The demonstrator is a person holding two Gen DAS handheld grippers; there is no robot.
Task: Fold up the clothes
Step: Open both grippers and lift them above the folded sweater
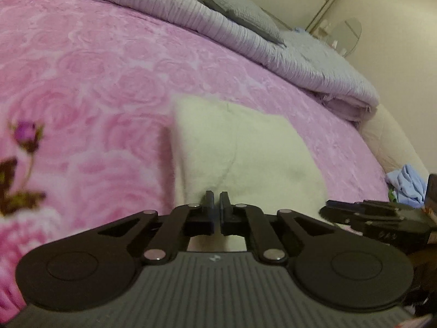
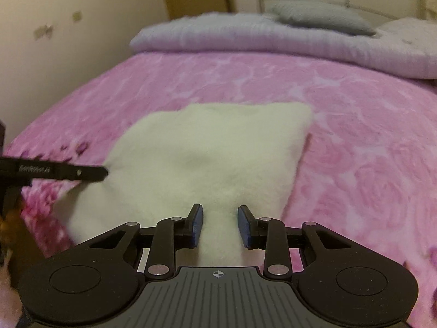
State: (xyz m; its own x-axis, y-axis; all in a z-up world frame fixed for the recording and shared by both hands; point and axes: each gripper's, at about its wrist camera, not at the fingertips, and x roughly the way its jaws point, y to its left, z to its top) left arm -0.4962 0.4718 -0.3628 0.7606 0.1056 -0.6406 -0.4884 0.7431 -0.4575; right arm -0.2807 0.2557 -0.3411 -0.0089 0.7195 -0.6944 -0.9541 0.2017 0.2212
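Observation:
A fluffy cream garment [image 1: 259,150] [image 2: 213,147] lies folded into a rough rectangle on the pink rose bedspread [image 1: 109,68] [image 2: 355,136]. My left gripper [image 1: 217,205] is shut at the garment's near edge, and I see no cloth between its fingers. In the right wrist view the left gripper [image 2: 103,173] comes in from the left with its tip at the garment's left edge. My right gripper [image 2: 220,224] holds the near edge: a strip of cream cloth fills the gap between its blue pads [image 2: 198,225]. In the left wrist view the right gripper [image 1: 325,209] shows side-on at the lower right.
A folded lilac quilt [image 1: 245,32] [image 2: 273,43] with a grey pillow [image 1: 240,11] [image 2: 322,19] on it lies across the far end of the bed. A light blue cloth [image 1: 409,186] sits off the bed's right side. Pale walls surround the bed.

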